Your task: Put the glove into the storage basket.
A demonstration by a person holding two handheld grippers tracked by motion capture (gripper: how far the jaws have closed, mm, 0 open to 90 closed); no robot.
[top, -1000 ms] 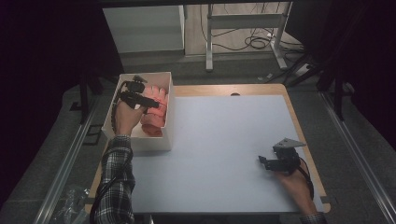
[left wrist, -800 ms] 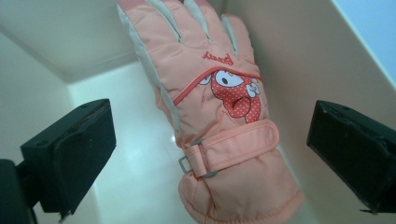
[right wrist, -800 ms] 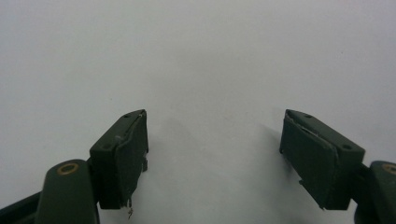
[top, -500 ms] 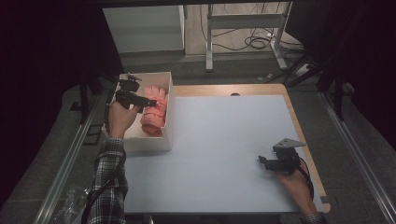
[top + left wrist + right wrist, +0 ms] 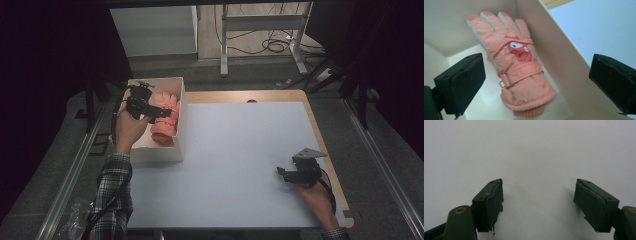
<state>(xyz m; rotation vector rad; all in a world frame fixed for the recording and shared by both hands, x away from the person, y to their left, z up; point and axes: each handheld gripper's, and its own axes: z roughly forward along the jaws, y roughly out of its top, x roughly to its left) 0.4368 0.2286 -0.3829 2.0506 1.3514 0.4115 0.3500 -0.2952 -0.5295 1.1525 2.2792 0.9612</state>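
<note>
A salmon-pink winter glove (image 5: 519,62) with a cartoon patch lies palm down in a white box (image 5: 554,50), fingers toward the far end. In the high view the pink glove (image 5: 167,122) fills the right half of the box (image 5: 155,152) at the table's left edge. My left gripper (image 5: 161,114) hovers over the box and the glove, open; in its own view the left gripper (image 5: 537,83) has its jaws wide apart above the cuff, not touching it. My right gripper (image 5: 281,173) rests low over the white tabletop at the front right, and the right gripper (image 5: 537,202) is open with nothing between its jaws.
The white tabletop (image 5: 240,150) has a wooden rim (image 5: 320,130) along its far and right edges. A dark small mark (image 5: 251,101) sits at the far edge. Beyond the table stand a pale cabinet (image 5: 155,30) and metal table legs with cables (image 5: 270,45).
My left gripper has shifted slightly left and back above the box, still open. The right gripper has stayed in place.
</note>
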